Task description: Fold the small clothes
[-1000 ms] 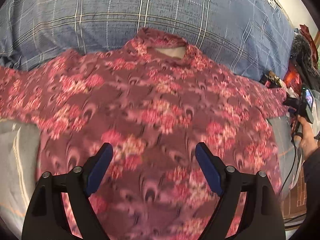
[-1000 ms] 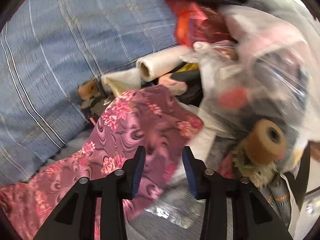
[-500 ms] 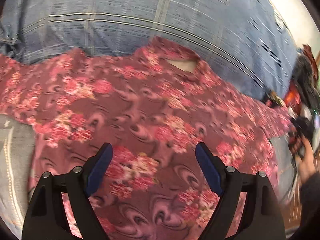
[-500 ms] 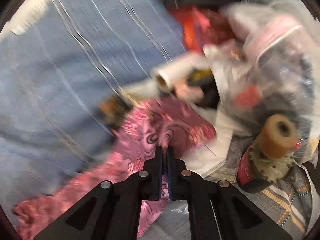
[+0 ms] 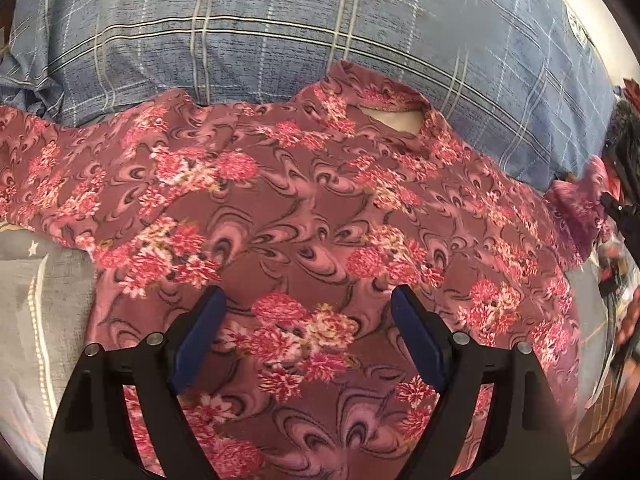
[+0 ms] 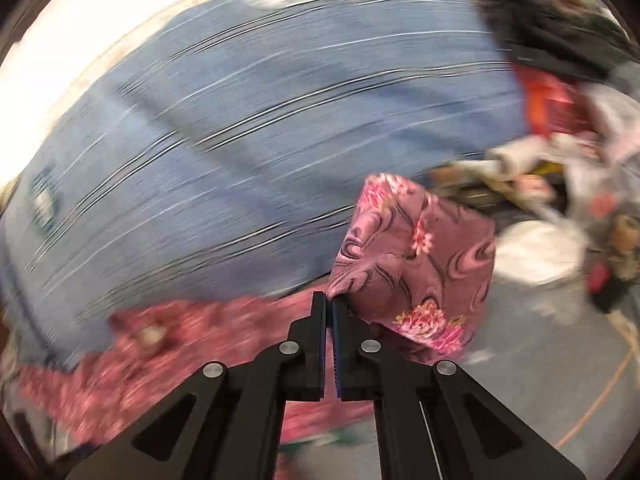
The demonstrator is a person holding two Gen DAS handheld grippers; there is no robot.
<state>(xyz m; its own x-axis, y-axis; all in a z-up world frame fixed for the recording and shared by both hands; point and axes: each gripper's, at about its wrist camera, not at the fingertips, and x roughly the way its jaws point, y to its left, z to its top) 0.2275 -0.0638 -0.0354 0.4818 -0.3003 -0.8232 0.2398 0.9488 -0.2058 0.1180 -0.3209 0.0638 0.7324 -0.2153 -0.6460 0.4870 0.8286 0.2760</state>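
Since the earlier frame the right gripper (image 6: 329,300) has closed from half-apart onto the sleeve (image 6: 416,256) and lifted it off the bed. The floral shirt (image 5: 304,216) lies spread on the blue plaid bedding (image 5: 280,32). The left gripper (image 5: 308,312) hovers over its body, jaws wide apart, holding nothing. To fold well, the sleeve should travel across the chest (cuff kept taut), landing flat without dragging the body.

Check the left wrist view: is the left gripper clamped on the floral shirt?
No. The left gripper stands wide open above the floral shirt, with no fabric pinched between its blue pads.
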